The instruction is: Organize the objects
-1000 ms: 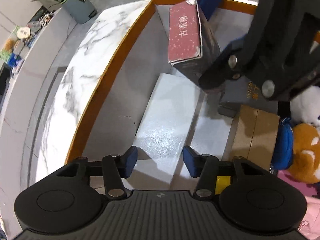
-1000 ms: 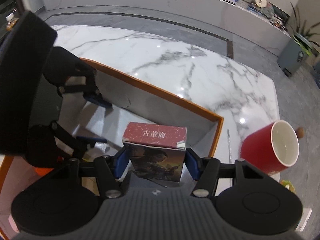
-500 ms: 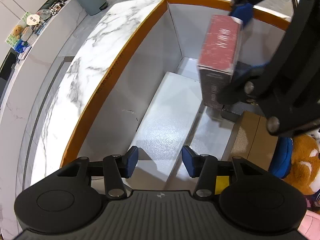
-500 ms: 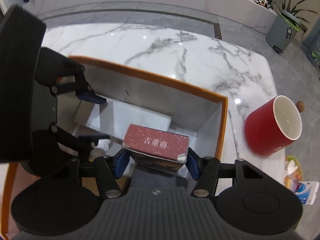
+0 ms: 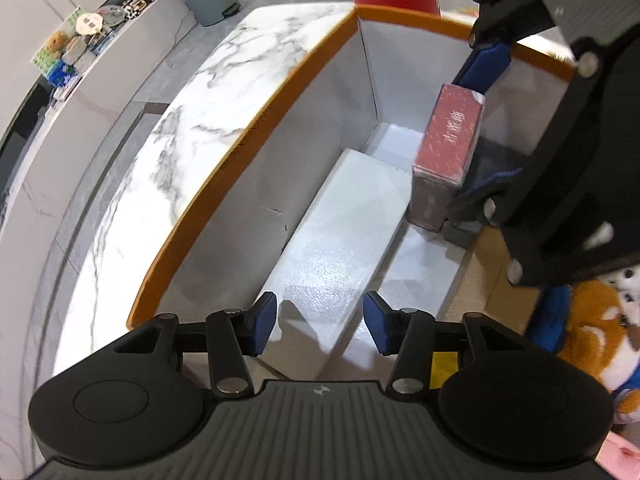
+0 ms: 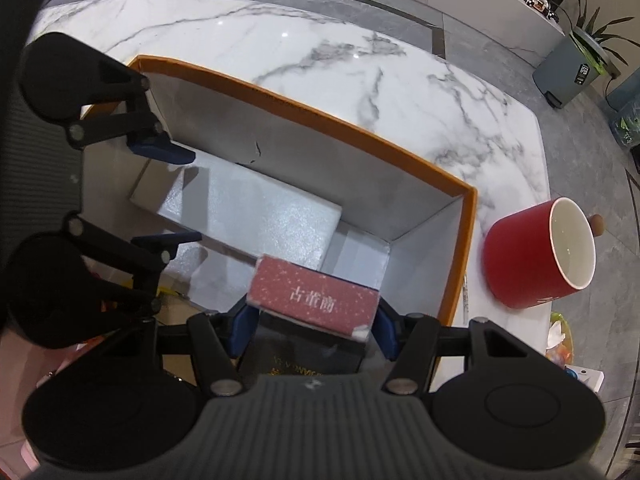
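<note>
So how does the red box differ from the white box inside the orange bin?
The red box is red-topped with printed characters and dark sides; the white box is plain white. The red box is clamped between the right gripper pads and stands on end; the white box lies flat on the bin's floor, untouched. The red box looks shorter, the white box long. Both are rectangular and sit within the bin's walls.

We see a small box [image 6: 314, 298] with a speckled red top printed in pale characters and dark picture sides, standing upright inside an orange-rimmed storage box [image 6: 304, 110] with grey-white inner walls. It sits near the far corner, beside a long white box [image 5: 340, 236] lying flat on the floor.
</note>
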### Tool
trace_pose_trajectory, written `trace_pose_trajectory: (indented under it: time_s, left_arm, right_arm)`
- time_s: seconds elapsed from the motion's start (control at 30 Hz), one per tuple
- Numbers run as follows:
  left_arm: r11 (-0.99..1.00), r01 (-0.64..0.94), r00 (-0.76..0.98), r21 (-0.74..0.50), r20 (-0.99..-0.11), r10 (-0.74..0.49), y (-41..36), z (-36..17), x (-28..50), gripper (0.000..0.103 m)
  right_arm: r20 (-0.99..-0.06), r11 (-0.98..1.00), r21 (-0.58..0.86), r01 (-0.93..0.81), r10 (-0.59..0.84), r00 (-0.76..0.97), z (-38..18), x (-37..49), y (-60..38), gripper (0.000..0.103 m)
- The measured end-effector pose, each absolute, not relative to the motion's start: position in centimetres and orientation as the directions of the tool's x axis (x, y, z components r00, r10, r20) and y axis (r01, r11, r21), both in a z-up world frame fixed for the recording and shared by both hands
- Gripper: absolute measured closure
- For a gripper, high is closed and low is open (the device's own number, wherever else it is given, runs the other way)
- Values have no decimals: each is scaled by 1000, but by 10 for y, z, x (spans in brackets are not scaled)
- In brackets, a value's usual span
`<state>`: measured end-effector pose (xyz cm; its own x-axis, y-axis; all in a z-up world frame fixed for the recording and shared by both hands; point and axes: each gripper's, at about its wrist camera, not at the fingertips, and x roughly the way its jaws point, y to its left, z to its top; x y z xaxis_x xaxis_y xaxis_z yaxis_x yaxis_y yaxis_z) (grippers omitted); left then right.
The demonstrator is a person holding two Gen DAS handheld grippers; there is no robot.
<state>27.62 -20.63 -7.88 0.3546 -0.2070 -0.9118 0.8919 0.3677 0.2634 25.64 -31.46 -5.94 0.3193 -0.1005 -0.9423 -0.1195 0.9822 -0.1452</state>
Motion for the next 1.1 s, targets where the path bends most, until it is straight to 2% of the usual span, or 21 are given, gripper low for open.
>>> trace_pose_trajectory:
  time_s: [0.27, 0.4, 0.57, 0.7, 0.8, 0.87, 1.0, 1.1]
  left_arm:
    - [383, 886, 371, 260, -893, -253, -199, -52, 255, 46]
    - [413, 872, 403, 263, -866, -297, -195, -30, 244, 43]
    - [508, 819, 474, 266, -813, -339, -177, 5, 215, 41]
    - [653, 730, 557, 203, -730, -395, -151, 34, 183, 38]
    - [732, 664, 624, 151, -652, -431, -124, 59, 146, 29]
    - [774, 615, 681, 150, -596, -426, -102, 77, 116, 27]
    - [841, 526, 763, 124, -505, -403, -73, 88, 66, 15]
    - [873, 475, 804, 113, -459, -378, -56, 88, 33, 14]
  right_arm:
    - [-935, 982, -148, -114, -101, 339, -45, 246, -315, 38]
    - [-910, 984, -149, -96, -99, 402, -19, 229, -314, 30]
    - [-864, 994, -98, -55, -57, 500, 23, 194, -310, 30]
    - [-797, 998, -48, -42, -14, 603, 56, 146, -298, 29]
    - [-730, 998, -36, -44, 3, 683, 75, 103, -283, 24]
    - [-683, 999, -24, -46, 18, 730, 84, 76, -274, 21]
    - [-592, 999, -5, -45, 33, 805, 90, 26, -249, 17]
    - [-527, 997, 56, -43, 66, 847, 86, -7, -233, 13]
